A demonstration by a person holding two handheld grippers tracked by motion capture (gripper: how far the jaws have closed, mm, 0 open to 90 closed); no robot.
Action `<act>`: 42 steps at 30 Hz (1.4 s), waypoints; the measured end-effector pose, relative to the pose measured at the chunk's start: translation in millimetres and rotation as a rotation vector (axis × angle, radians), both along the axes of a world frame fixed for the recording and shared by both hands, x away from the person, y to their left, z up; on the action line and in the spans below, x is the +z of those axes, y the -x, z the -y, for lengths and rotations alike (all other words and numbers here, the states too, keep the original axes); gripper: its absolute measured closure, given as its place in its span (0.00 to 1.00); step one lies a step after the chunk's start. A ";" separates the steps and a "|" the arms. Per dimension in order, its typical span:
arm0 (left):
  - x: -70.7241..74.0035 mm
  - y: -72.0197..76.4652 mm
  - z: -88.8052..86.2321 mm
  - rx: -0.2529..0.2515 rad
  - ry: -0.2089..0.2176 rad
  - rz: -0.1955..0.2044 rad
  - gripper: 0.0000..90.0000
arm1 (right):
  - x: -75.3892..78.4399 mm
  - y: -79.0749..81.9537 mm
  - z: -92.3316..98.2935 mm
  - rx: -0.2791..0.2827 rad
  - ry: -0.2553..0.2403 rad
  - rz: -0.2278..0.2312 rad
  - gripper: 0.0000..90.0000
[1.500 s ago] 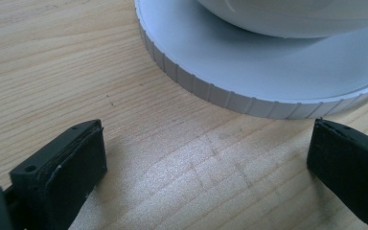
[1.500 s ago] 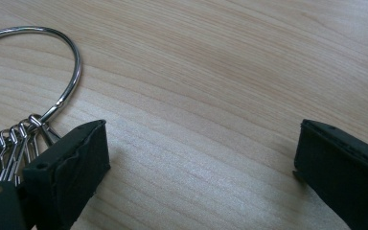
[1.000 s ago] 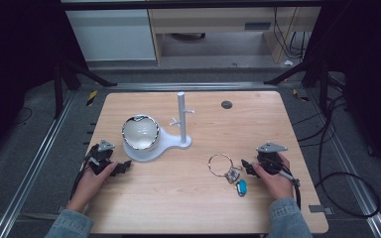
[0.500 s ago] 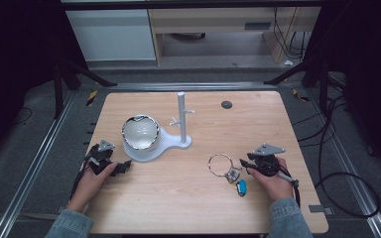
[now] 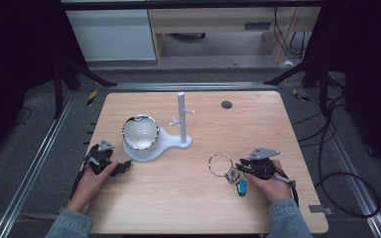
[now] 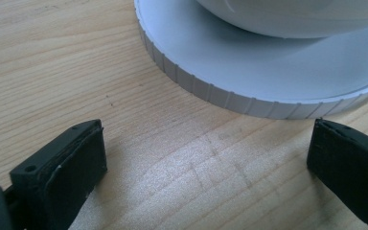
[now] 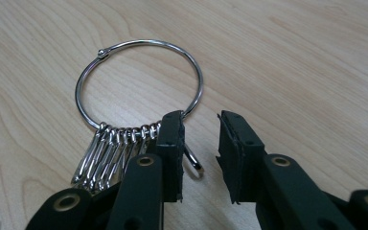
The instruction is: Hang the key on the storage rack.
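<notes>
since the right gripper (image 7: 199,158) sits low at the near right of the table (image 5: 287,129) with its jaws released, a narrow gap between them, its left jaw touching the wire of the key ring (image 7: 139,86), a squeeze from here could close beside the wire and miss, or nudge the ring and its bunched clips (image 7: 110,153) across the smooth wood. the left gripper (image 6: 206,158) rests wide apart on bare wood just near of the white stand base (image 6: 268,76), grasping nothing.
</notes>
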State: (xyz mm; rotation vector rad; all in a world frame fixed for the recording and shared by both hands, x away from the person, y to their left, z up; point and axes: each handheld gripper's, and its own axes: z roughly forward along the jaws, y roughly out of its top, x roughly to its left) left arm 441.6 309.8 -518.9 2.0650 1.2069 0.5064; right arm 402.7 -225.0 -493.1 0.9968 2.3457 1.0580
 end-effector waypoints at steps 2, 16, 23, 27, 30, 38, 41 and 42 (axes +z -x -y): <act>0.0 0.0 0.0 0.000 0.000 0.000 0.00 | -0.6 0.1 -0.8 0.003 0.004 -0.005 0.79; 0.0 0.0 0.0 0.000 0.000 0.000 0.00 | -6.2 -3.3 1.3 -0.007 -0.004 -0.068 0.96; 0.0 0.0 0.0 0.000 0.000 0.000 0.00 | -5.0 -4.2 4.5 -0.054 0.013 -0.065 0.98; 0.0 0.0 0.0 0.000 0.000 0.000 0.00 | -4.1 -4.1 9.4 -0.086 0.020 -0.066 0.98; 0.0 0.0 0.0 0.000 0.000 0.000 0.00 | -3.7 -2.1 13.9 -0.104 0.018 -0.070 0.98; 0.0 0.0 0.0 0.000 0.000 0.000 0.00 | -4.3 6.6 20.8 -0.108 0.016 -0.067 0.94; 0.0 0.0 0.0 0.000 0.000 0.000 0.00 | -4.5 4.3 17.2 -0.112 0.022 -0.060 0.98; 0.0 0.0 0.0 0.000 0.000 0.000 0.00 | -4.3 3.8 16.1 -0.111 0.027 -0.057 0.98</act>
